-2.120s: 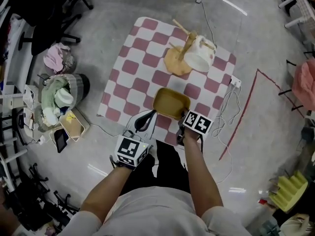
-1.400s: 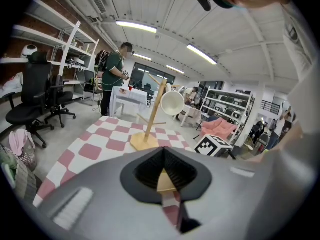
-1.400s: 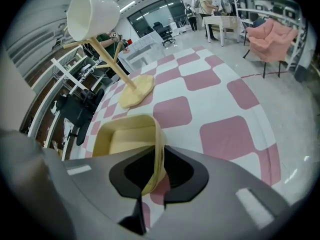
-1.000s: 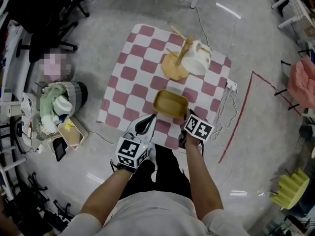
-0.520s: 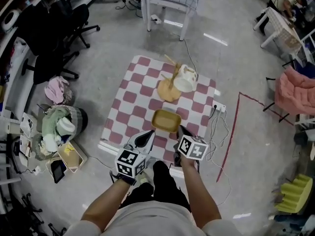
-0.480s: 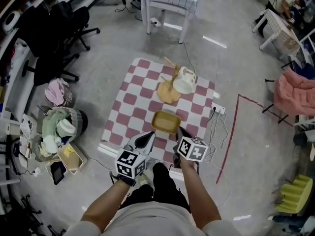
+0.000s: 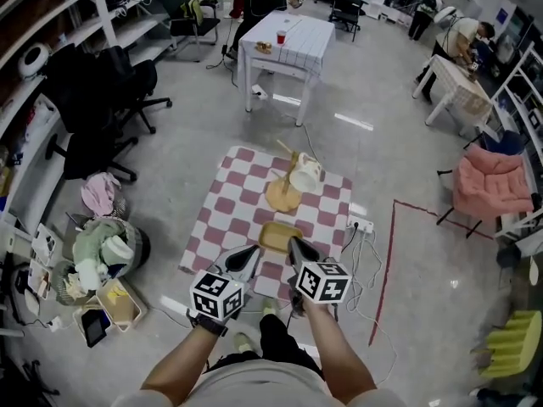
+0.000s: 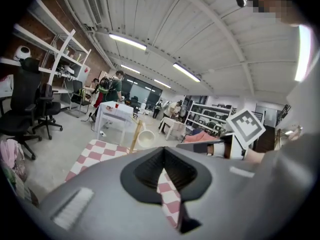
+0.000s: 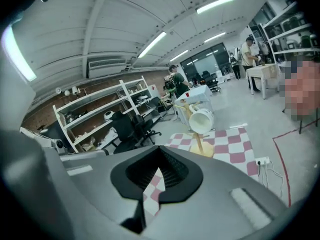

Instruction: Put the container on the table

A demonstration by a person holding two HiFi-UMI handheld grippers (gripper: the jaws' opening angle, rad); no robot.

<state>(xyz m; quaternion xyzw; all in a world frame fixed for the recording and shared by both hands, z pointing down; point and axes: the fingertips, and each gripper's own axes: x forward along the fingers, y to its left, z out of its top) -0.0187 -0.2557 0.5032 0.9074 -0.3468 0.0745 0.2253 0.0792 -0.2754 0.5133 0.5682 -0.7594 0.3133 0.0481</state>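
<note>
The yellow container (image 7: 277, 236) lies on the red-and-white checked mat (image 7: 229, 219) on the floor, near its front edge. Just nearer than the container in the head view, my right gripper (image 7: 293, 246) is shut and empty. Left of it my left gripper (image 7: 251, 253) is also shut and empty. Neither gripper view shows the container; each shows only the mat through the thin slit of the left gripper (image 8: 163, 160) and the right gripper (image 9: 159, 160). The white table (image 7: 284, 42) with a checked cloth and a red cup stands beyond the mat, and the table (image 8: 114, 115) also shows in the left gripper view.
A wooden mug stand with a white mug (image 7: 293, 181) sits at the mat's far side. Black office chairs (image 7: 102, 100) and bins of clutter (image 7: 102, 261) are left. A power strip with cables (image 7: 361, 225) and a red floor line (image 7: 383, 270) are right.
The head view has risen and pulled back, so the mat looks smaller and the white table has come into view. Both grippers stay shut near the container, which keeps its place on the mat.
</note>
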